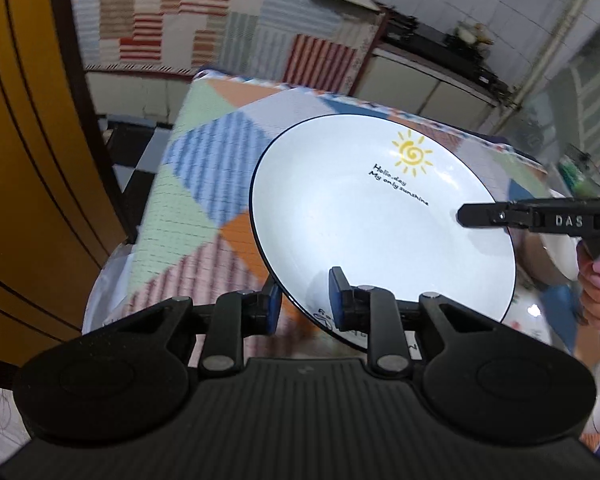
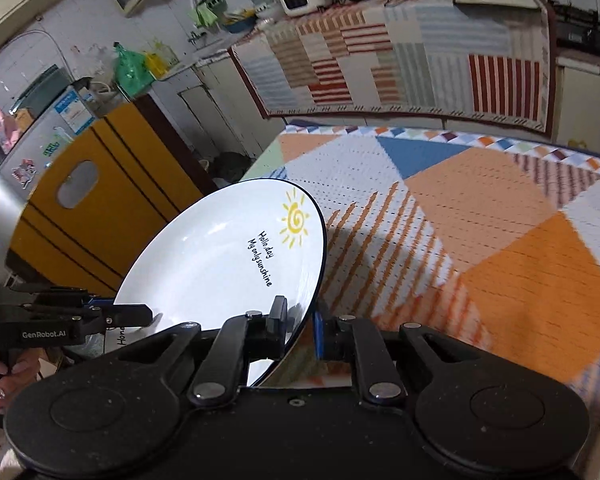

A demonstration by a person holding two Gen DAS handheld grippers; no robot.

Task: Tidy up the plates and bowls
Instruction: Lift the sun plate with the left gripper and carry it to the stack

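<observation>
Both the left gripper (image 1: 306, 300) and right gripper (image 2: 300, 328) have jaws pinching opposite rims of the tilted sun-printed plate (image 1: 380, 232) above the patchwork surface (image 2: 480, 240); uneven lifting could let it slip.

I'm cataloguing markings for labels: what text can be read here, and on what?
"Hello.day / My only sunshine": plate, under the yellow sun.
"DAS": right gripper.
"GenRobot.AI": left gripper.
Print on the plate's near rim, fridge stickers: unreadable.
</observation>
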